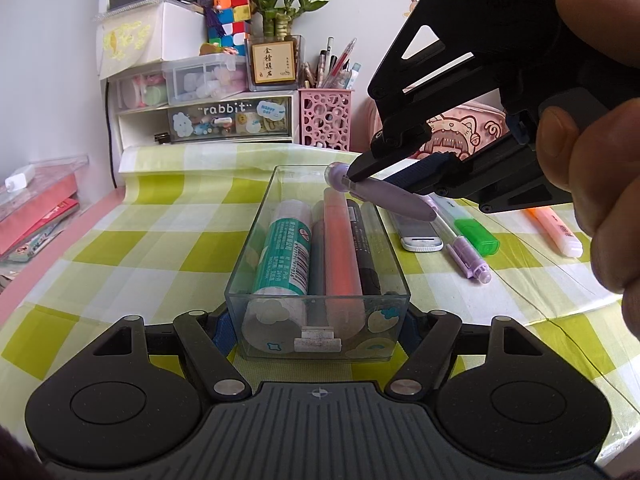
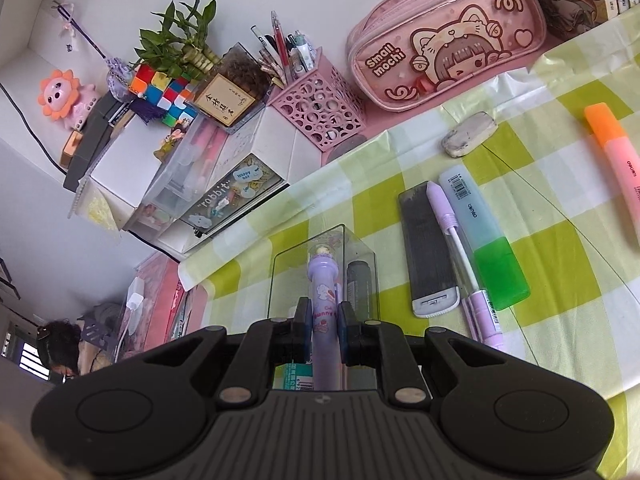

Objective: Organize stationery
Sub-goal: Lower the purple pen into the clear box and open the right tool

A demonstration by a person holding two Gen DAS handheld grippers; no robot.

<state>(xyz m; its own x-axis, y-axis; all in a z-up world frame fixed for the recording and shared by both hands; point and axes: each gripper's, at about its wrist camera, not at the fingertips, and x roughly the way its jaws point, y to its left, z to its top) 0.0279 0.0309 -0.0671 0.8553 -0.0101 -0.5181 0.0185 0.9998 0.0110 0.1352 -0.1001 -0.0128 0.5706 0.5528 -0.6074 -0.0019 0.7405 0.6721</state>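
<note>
A clear plastic box [image 1: 256, 240] sits on the green checked cloth, holding a green glue stick [image 1: 285, 250], a pink highlighter [image 1: 340, 248] and a black marker [image 1: 366, 256]. My left gripper [image 1: 318, 330] is shut on the box's near end. My right gripper [image 2: 325, 320] is shut on a purple pen [image 2: 323, 300], which hangs tilted over the box's far right corner; it also shows in the left wrist view [image 1: 384, 196]. The box also shows in the right wrist view [image 2: 360, 264].
On the cloth to the right lie a grey case [image 2: 428, 248], a lilac pen [image 2: 464, 256], a green highlighter [image 2: 488, 248], an orange highlighter [image 2: 616, 164] and an eraser [image 2: 469, 135]. A pink pen cup [image 2: 320, 112], pink pencil case [image 2: 444, 36] and drawers [image 1: 208, 120] stand behind.
</note>
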